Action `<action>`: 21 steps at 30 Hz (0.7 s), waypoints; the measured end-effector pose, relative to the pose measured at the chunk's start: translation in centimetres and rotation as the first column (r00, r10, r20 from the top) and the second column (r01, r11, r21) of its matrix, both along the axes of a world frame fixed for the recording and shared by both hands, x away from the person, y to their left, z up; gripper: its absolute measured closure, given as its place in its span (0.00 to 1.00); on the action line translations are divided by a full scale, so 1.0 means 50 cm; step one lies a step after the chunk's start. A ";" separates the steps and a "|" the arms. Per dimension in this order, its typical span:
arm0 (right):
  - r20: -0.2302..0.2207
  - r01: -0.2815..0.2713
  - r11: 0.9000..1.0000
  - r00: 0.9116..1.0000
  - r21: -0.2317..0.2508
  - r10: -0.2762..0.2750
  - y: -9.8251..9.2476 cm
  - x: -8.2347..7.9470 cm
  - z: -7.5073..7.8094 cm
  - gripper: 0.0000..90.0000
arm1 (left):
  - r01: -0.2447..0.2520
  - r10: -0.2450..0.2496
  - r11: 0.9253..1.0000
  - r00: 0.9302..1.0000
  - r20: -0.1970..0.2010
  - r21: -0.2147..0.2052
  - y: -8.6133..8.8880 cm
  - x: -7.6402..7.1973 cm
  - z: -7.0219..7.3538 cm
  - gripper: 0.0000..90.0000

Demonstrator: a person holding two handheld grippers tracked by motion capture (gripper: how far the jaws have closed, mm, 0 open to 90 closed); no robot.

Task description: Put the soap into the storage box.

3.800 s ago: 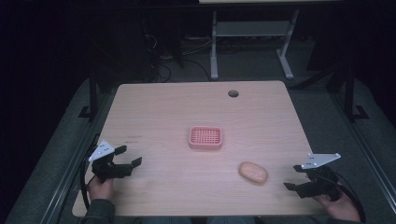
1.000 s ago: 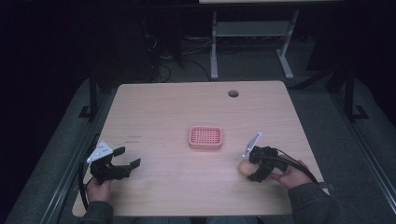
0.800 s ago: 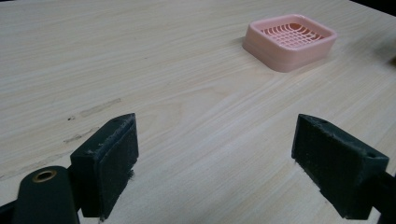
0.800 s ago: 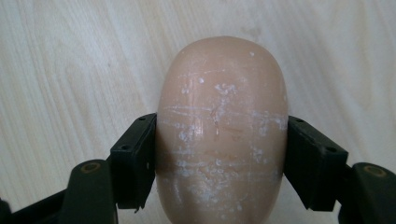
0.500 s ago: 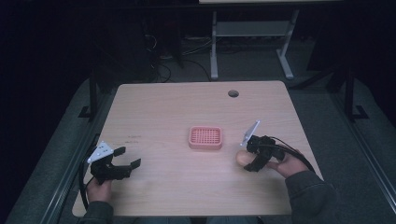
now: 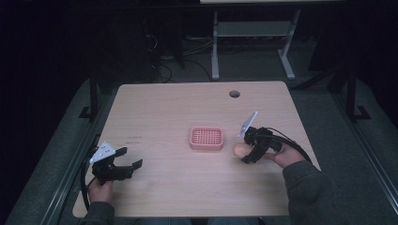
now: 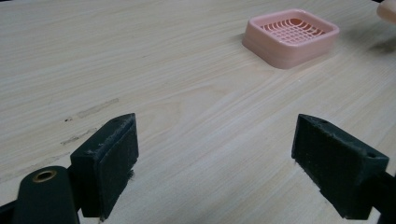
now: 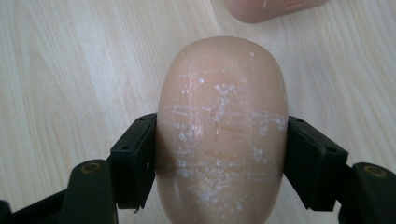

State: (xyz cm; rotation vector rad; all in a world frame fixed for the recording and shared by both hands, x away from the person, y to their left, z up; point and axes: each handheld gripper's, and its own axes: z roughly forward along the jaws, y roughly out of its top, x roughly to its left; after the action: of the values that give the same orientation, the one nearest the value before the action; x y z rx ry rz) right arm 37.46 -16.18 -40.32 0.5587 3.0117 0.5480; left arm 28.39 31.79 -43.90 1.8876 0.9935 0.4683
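Pink grid-patterned tray [image 6: 206, 138]; peach soap [image 8: 222, 126], white-scuffed; black fingers [image 8: 133, 161].

A pale wood-grain table [image 6: 164, 112] is carrying a pink slotted tray [image 6: 206, 138] lying near its middle, with a round hole [image 6: 234, 93] sitting beyond the tray toward the far edge and faint dark scuffs [image 7: 88, 123] showing left of the tray.

Each tool is black: the left tool [image 6: 123, 165] and right tool [image 6: 248, 151] both carry a grey three-cornered plate and trail a black cable. Blocky jaws show brass-coloured screws at their bases. Dark grey sleeves [image 6: 307, 187] cover the forearms
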 end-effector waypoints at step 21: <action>0.024 -0.038 0.999 0.999 0.004 0.038 0.055 0.054 0.030 0.35 | 0.002 -0.002 1.000 1.000 -0.003 0.007 -0.006 0.001 0.001 0.16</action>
State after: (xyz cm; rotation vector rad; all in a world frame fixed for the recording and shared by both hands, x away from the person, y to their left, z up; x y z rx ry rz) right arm 40.14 -13.44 -38.80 0.4923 3.0053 0.5588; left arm 28.46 31.50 -43.87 1.8959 0.9936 0.4687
